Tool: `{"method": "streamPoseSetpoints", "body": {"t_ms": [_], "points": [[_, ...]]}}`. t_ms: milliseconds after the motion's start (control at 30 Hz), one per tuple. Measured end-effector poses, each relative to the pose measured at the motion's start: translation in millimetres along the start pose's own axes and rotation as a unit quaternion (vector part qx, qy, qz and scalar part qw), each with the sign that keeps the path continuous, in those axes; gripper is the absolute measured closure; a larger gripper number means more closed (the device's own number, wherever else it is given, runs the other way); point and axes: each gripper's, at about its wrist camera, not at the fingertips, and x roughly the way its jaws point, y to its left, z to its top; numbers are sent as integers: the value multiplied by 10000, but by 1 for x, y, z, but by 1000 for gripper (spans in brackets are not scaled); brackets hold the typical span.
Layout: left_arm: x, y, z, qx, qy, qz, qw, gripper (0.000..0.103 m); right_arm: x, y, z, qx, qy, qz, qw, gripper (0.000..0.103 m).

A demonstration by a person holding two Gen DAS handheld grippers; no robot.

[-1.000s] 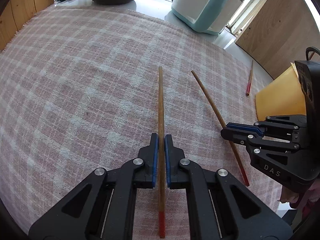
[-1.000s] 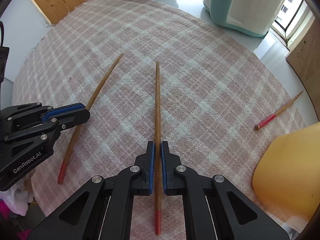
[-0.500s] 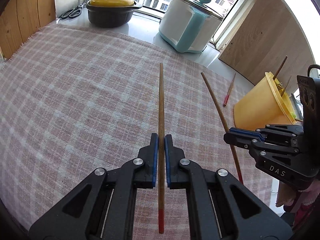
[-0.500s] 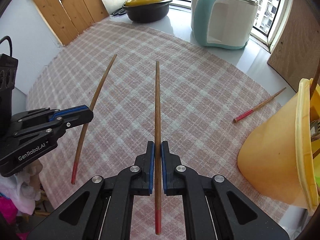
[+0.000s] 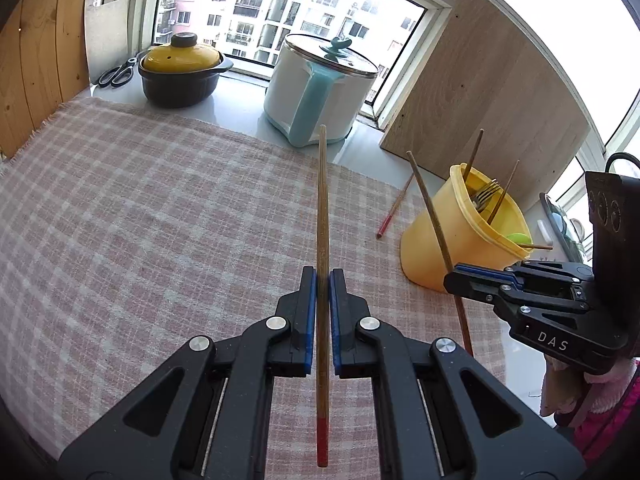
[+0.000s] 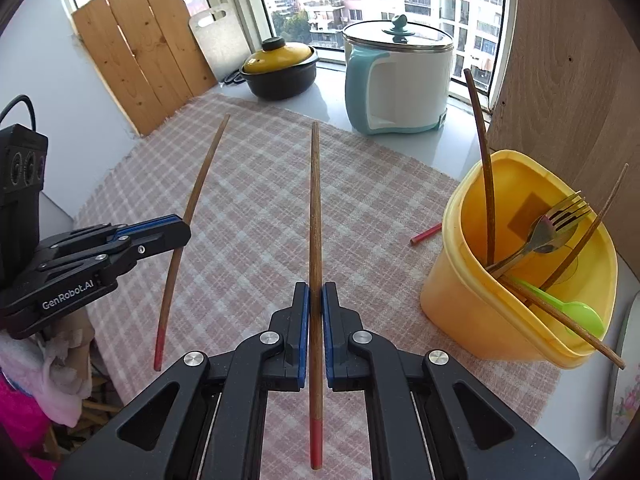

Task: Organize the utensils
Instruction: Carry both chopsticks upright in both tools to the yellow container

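Chopsticks fill both tools; the left gripper is pinched tight on one chopstick lifted clear of the checked cloth, its plain tip pointing ahead toward the window and its red end trailing back between the arms; the right gripper is clamped the same way on a second chopstick, red end to the rear; the two tools sit side by side and apart, each visible in the other's view. Ahead and to the right of the right gripper stands the yellow tub, near the cloth's right edge, with bare tabletop beyond it and a wooden board close behind; between the right gripper and the tub's rim the air is open. Inside the tub: three chopsticks leaning on the rim, one metal fork, one green spoon. One more chopstick lies flat on the cloth just left of the tub's base, red end nearest the grippers; six chopsticks in all. Cloth ahead of the left gripper is wide and bare up to its frayed far edge; past that edge, one dark pot with a yellow lid, one white and blue cooker, one pair of scissors, all by the window.
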Motion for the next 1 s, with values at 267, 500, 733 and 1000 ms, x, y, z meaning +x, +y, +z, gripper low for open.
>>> {"method": "streamPoseSetpoints", "body": {"t_ms": [267, 500, 733, 1000], "points": [[-16, -31, 10, 124, -273, -212, 9993, 99, -34, -18, -7, 129, -341, -13, 9993, 98], [-25, -59, 20, 271, -469, -386, 9978, 99, -59, -34, -16, 235, -597, -71, 9979, 98], [-27, -90, 31, 424, -653, -557, 9954, 99, -84, -53, -14, 299, -859, -183, 9957, 98], [-18, -119, 45, 450, -800, -692, 9934, 99, -103, -77, -9, 375, -1070, -270, 9932, 98]]}}
